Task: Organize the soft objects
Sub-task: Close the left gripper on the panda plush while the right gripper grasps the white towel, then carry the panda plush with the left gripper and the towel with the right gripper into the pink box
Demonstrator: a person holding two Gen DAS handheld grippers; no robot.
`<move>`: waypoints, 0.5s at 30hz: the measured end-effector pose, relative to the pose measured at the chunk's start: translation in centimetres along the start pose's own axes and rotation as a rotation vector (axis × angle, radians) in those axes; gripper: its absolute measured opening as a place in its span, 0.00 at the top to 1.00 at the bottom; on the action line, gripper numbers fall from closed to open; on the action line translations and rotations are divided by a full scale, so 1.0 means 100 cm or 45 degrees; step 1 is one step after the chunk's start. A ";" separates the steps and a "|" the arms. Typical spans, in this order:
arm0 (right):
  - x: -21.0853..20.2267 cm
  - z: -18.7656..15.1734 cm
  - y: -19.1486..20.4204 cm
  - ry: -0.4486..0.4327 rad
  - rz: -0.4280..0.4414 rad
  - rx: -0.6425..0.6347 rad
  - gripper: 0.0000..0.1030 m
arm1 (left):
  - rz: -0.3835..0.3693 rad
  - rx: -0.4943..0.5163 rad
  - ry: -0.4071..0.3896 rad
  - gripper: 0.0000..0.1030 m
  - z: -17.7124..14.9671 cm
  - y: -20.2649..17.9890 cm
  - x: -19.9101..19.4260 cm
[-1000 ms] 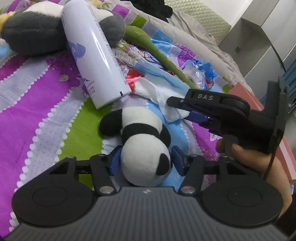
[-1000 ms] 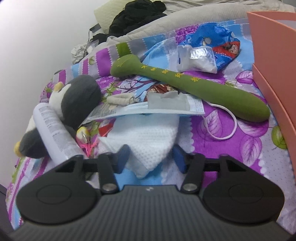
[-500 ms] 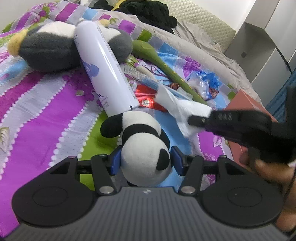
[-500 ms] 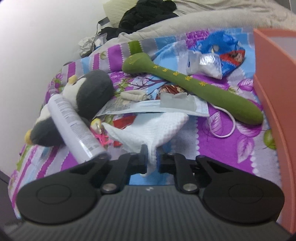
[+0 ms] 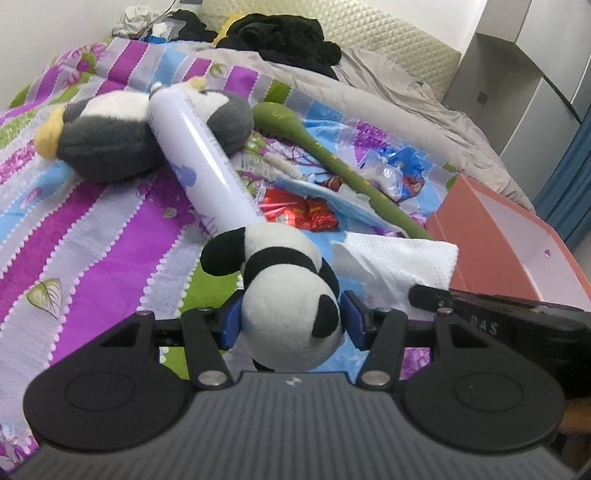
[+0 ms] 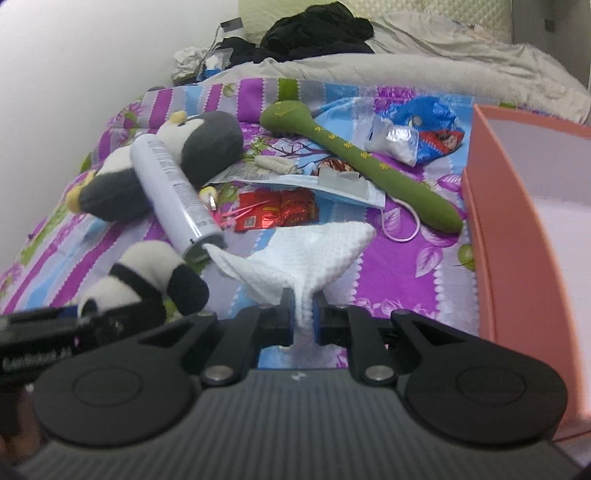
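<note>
Since the earlier frames, both held things have been raised off the bed and the right gripper (image 6: 303,314) has just been closing, so that the white cloth (image 6: 310,254) is now pinched between its pads, where before it lay loose between parted ones. At the bottom centre of the left wrist view, the left gripper (image 5: 290,321) is clamped on the panda plush (image 5: 284,288), whose head is squeezed between the blue pads. Just right of it in that view, the cloth is seen fanned out, with the right gripper's black finger at its lower edge. In the right wrist view the cloth is gathered into a narrow neck at the pads and spreads above them, while the panda plush appears at lower left. Beyond these, on the striped floral bedspread (image 5: 110,236), a white spray can (image 5: 199,162) is seen lying slantwise across a grey penguin plush (image 5: 110,144) in the upper left. A red foil packet (image 6: 277,212) and a blue face mask (image 6: 325,188) lie at mid frame, with a long green plush stick (image 6: 369,158) running diagonally behind them. A pink box (image 6: 517,221) is seen open along the right edge. Farthest back, a grey blanket (image 6: 424,70) and dark clothes (image 6: 317,33) are piled at the top
</note>
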State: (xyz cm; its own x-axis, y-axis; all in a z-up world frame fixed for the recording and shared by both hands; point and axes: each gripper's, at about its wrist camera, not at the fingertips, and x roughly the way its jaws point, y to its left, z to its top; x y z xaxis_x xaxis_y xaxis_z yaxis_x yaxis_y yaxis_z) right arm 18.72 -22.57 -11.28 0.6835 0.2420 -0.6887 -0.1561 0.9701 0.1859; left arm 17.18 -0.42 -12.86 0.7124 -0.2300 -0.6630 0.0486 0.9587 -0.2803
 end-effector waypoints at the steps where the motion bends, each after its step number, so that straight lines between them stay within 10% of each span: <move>1: -0.006 0.001 0.000 -0.006 -0.002 -0.010 0.87 | 0.002 0.003 -0.001 0.41 0.001 -0.002 -0.003; 15: -0.106 0.045 -0.029 -0.196 -0.064 -0.068 0.87 | -0.045 0.120 -0.115 0.41 0.048 -0.083 -0.066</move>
State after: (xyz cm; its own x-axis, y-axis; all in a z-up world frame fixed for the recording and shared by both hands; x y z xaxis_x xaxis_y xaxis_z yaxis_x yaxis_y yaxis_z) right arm 15.11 -28.01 -1.36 0.7918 0.1909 -0.5802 -0.1534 0.9816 0.1135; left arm 15.41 -6.01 -2.82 0.7688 -0.2521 -0.5877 0.1375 0.9627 -0.2331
